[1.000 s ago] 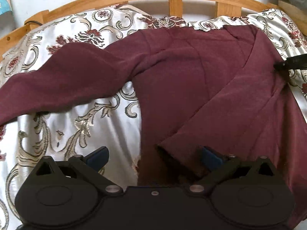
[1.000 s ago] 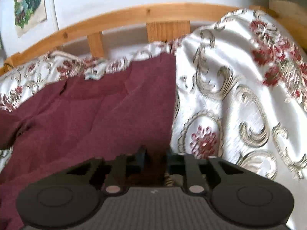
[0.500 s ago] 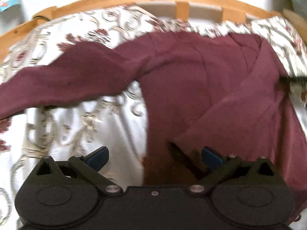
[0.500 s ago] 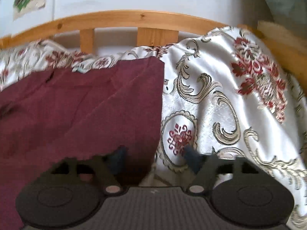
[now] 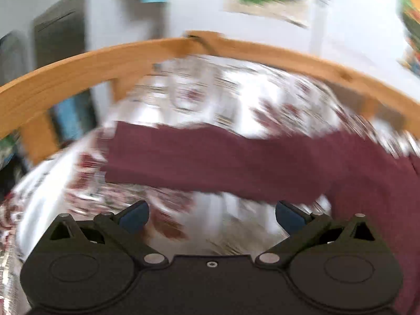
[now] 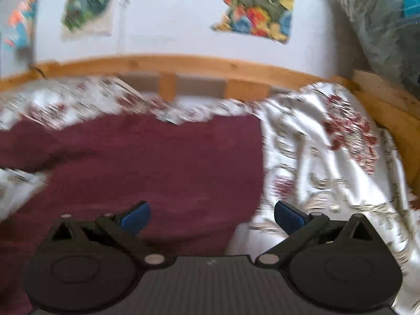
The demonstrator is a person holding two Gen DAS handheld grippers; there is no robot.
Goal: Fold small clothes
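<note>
A maroon long-sleeved top lies flat on a floral satin bedspread. In the left wrist view its left sleeve (image 5: 210, 160) stretches out to the left, and its cuff (image 5: 113, 152) lies ahead and left of my left gripper (image 5: 211, 214). That gripper is open and empty, above the bedspread just below the sleeve. In the right wrist view the top's body (image 6: 157, 162) fills the lower left. My right gripper (image 6: 211, 215) is open and empty over the top's right edge. Both views are blurred by motion.
The white, gold and red bedspread (image 6: 328, 157) covers the bed. A curved wooden bed rail (image 5: 78, 68) runs along the far edge; it also shows in the right wrist view (image 6: 183, 64). Posters (image 6: 252, 5) hang on the white wall behind.
My right gripper opened and let go of the top's right edge, then drew back. My left gripper, open throughout, swung left from the top's body toward the outstretched sleeve.
</note>
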